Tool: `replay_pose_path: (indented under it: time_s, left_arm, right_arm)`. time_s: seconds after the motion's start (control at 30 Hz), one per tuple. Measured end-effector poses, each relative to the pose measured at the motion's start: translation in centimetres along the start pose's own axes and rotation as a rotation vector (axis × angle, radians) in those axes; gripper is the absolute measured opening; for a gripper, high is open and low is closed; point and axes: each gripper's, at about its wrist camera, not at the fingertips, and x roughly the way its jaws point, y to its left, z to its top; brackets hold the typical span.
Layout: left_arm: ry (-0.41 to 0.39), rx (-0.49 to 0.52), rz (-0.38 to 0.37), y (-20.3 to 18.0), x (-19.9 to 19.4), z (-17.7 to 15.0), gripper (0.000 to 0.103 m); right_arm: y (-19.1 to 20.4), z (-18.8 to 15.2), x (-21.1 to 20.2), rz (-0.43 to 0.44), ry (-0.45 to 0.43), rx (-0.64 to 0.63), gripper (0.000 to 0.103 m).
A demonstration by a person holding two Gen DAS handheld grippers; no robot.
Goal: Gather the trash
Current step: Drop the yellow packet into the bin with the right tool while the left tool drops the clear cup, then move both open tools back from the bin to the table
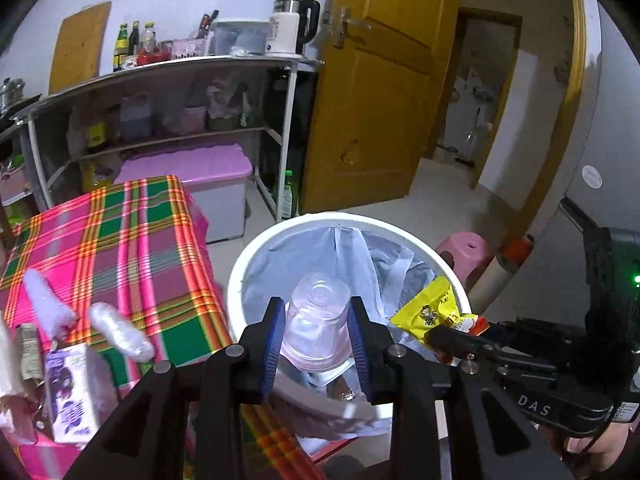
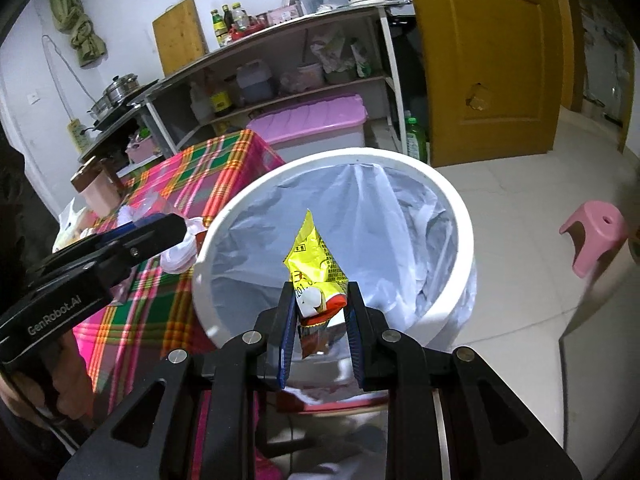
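Clear plastic cup (image 1: 318,322) pinched in left gripper (image 1: 318,312) jaws; yellow snack wrapper (image 2: 316,268) pinched in right gripper (image 2: 320,300) jaws. Lined white bin (image 2: 456,216) seen just beyond, below both. Release advised only once jaws held well inside rim.

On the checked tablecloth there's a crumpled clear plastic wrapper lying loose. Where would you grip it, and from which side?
Grip the plastic wrapper across its narrow middle, coming from above with the fingers on its long sides. It lies flat and elongated on the tablecloth, with a white fluffy piece beside it, so a top approach probably avoids that.
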Motion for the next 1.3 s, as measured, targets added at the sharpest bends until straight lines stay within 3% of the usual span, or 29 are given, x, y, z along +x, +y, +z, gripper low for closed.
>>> replay_pose_path:
  time_s: [0.23,0.37,0.8,1.3]
  left_arm:
    - [0.03,0.001,-0.012,-0.1,2.1,0.4,0.034]
    - [0.032,-0.01,-0.016,0.1,2.5,0.4,0.042]
    - [-0.004,-0.044,-0.022,1.0,-0.3,-0.3,0.042]
    - [-0.047,-0.071,0.036,2.7,-6.9,-4.5,0.042]
  right_arm:
    - [-0.9,0.3,1.0,-0.031,0.019,0.016,0.026]
    - [-1.0,0.4,1.1,-0.028,0.008,0.017,0.044]
    - [0.5,-0.1,-0.5,0.002,-0.02,0.008,0.044]
    - [6.4,-3.2,-2.8,0.067,-0.039,-0.07,0.044]
